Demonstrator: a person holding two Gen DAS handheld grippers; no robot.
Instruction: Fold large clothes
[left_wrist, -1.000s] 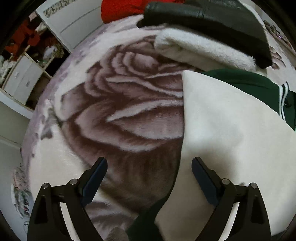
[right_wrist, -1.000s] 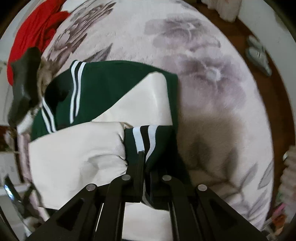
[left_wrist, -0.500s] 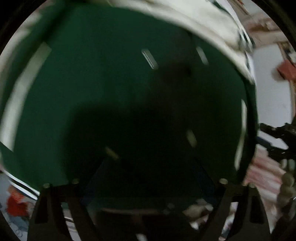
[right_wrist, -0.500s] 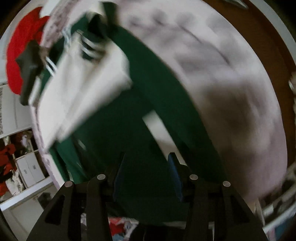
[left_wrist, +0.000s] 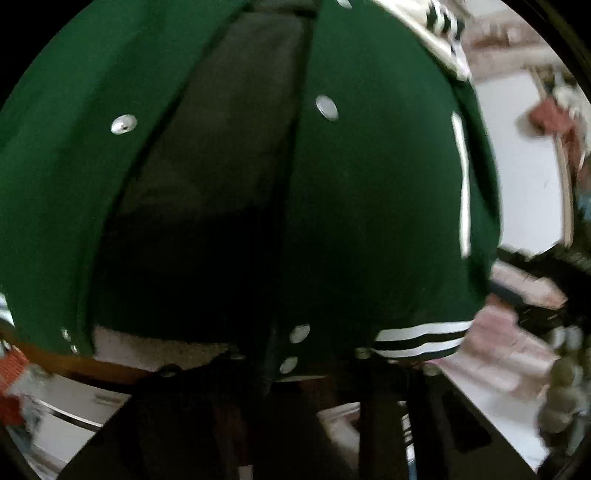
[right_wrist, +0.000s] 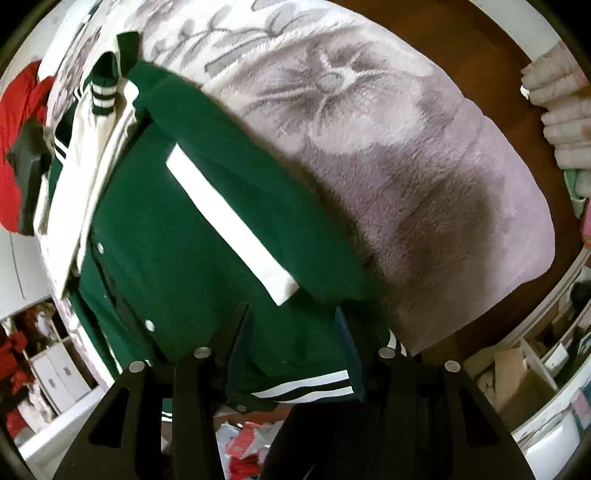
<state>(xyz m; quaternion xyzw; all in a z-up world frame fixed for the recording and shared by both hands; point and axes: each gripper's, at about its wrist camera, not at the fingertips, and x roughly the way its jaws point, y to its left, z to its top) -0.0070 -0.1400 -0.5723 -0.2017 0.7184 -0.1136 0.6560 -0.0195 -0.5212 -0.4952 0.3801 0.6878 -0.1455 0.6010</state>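
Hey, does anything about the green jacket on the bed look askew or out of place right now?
Yes. The green jacket lies diagonally on the blanket, its front unsnapped and gaping over dark lining, and its striped hem hangs past the bed's edge.

Green jacket (right_wrist: 207, 236), white-striped hem; lilac floral blanket (right_wrist: 424, 155).

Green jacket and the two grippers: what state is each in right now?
green jacket, lying on the blanket, front snaps undone, dark lining showing.
left gripper, jaws closing, the jacket's front hem edge between them.
right gripper, open, astride the striped hem, not pressing it.
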